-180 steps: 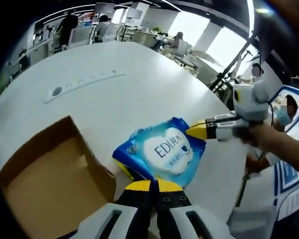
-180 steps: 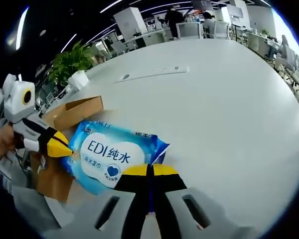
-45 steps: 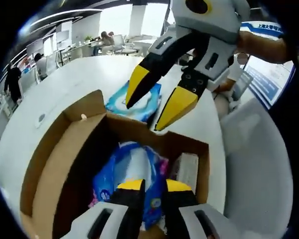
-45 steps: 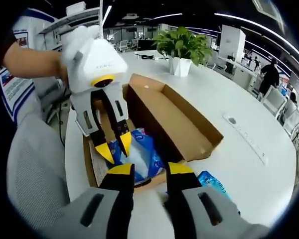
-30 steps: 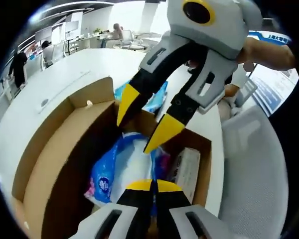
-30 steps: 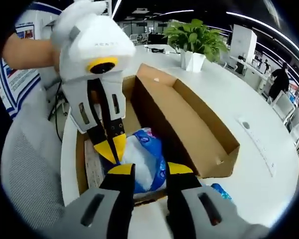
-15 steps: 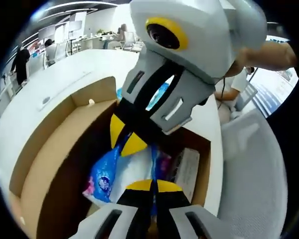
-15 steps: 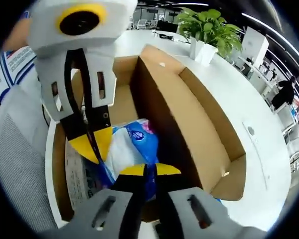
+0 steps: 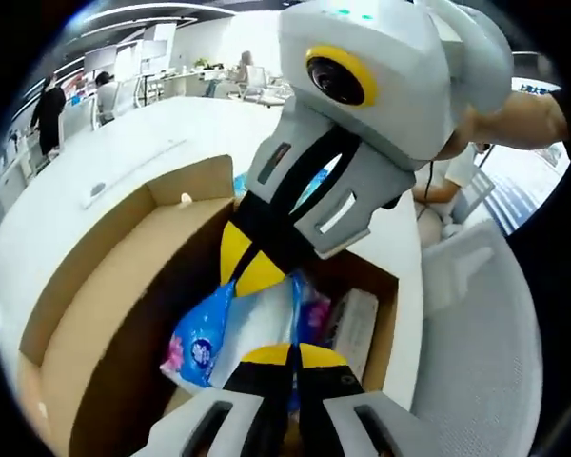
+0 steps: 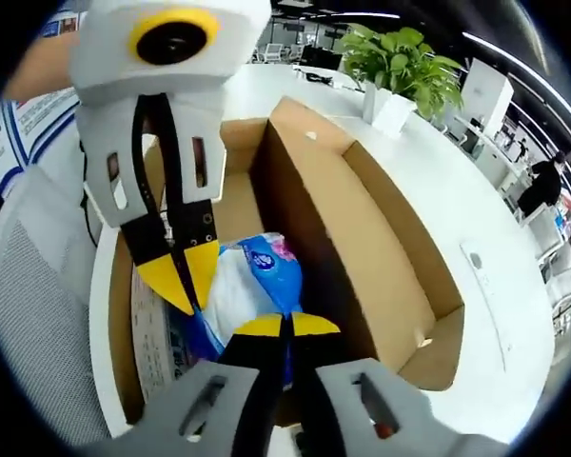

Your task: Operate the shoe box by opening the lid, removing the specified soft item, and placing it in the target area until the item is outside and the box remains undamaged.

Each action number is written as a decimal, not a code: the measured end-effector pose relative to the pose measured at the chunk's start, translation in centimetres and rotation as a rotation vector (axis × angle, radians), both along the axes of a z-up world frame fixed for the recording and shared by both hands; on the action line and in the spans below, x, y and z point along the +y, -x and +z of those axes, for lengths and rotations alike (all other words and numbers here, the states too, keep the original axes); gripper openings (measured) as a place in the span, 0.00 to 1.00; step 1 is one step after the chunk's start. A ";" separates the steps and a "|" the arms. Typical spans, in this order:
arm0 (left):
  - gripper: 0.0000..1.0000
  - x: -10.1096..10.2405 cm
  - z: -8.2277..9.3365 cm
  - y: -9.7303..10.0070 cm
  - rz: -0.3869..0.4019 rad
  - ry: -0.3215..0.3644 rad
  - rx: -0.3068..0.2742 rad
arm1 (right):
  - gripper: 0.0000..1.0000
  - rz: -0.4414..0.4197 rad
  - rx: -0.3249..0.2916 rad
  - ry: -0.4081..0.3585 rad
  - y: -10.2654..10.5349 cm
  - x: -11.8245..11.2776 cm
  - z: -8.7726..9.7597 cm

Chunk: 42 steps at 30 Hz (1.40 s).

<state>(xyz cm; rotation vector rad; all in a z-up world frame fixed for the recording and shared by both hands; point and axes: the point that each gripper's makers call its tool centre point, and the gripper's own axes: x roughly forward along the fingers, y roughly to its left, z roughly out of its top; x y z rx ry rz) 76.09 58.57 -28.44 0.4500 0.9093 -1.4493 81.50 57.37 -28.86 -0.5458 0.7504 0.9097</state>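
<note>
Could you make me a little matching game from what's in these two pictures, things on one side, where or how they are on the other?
Things:
1. blue soft pack
2. potted plant
3. shoe box
4. left gripper

States:
A. open, lid folded back
B. inside the box
C. jaws closed on the pack
D. standing on the white table, beyond the box

Pairs: 1-B, 2-D, 3-A, 4-C

Both grippers are now working inside the open brown cardboard shoe box [image 9: 114, 314], no longer over the bench. The right gripper [image 10: 285, 327], open a second ago, is now clamping the blue-and-white plastic soft pack [image 10: 252, 281]; the left gripper [image 9: 285, 354] is pinching it too.
</note>
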 end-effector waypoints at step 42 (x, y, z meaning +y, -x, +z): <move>0.00 -1.4 10.4 1.6 -0.022 0.131 -0.094 | 0.00 0.032 -0.149 -0.102 1.9 -0.8 10.5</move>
